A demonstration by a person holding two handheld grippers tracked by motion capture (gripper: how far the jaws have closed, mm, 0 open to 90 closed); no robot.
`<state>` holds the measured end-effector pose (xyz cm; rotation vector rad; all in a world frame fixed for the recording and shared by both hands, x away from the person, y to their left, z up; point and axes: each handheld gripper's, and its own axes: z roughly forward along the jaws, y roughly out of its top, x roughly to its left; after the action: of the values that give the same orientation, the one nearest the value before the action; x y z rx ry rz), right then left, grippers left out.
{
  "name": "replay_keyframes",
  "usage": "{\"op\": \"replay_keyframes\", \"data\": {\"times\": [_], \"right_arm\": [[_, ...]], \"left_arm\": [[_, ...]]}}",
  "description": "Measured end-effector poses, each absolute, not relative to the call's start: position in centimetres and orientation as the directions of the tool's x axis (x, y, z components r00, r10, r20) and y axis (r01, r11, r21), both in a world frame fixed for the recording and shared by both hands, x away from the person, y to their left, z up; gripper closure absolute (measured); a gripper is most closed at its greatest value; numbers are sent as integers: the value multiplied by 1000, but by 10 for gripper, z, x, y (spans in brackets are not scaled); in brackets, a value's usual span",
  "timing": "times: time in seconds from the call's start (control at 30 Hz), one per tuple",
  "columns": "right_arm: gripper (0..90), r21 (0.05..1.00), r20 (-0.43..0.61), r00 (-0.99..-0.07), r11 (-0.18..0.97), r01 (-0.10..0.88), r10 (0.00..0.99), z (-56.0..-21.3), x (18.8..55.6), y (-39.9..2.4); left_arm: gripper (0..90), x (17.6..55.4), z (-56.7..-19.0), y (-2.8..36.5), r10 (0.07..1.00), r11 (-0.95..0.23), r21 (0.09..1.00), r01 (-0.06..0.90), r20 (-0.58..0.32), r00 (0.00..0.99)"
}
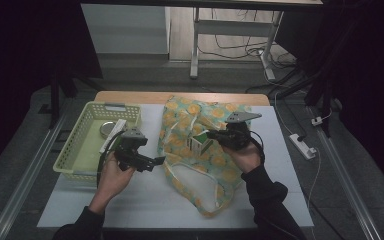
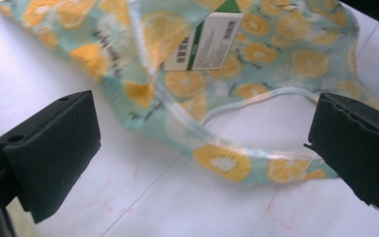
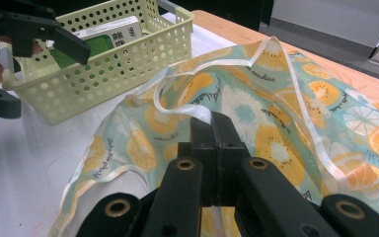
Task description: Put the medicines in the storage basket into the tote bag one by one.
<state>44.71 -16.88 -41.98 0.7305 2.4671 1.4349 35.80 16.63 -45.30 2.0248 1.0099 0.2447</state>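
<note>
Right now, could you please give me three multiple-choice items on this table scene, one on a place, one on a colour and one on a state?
1. Where does the basket stand?
A. on top of the bag
B. to the left of the bag, on the table
C. on the floor

2. What colour are the fruit slices printed on the bag?
A. purple
B. black
C. orange

3. How is the left claw?
A. open, with nothing between its jaws
B. shut on a box
C. shut on the basket's rim

Answers:
1 B: the high view shows the basket on the table, left of the bag.
2 C: orange slices cover the pale green fabric.
3 A: in the left gripper view its jaws stand wide apart, gripping nothing.
</note>
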Motion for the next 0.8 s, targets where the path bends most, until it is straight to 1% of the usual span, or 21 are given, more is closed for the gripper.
{"op": "replay_keyframes", "data": {"times": [0.2, 0.43, 0.8], "right_arm": [[899, 856, 76, -859, 409, 317, 506, -420, 447, -169], [899, 856, 74, -860, 411, 315, 505, -420, 447, -169], [898, 856, 75, -859, 410, 316, 506, -420, 448, -170]], "left_arm": [[0, 349, -452, 182, 752, -313, 754, 577, -175, 636], [0, 342, -448, 203, 792, -294, 744, 600, -162, 589], [0, 338, -443, 239, 870, -237, 733, 638, -131, 475]]}}
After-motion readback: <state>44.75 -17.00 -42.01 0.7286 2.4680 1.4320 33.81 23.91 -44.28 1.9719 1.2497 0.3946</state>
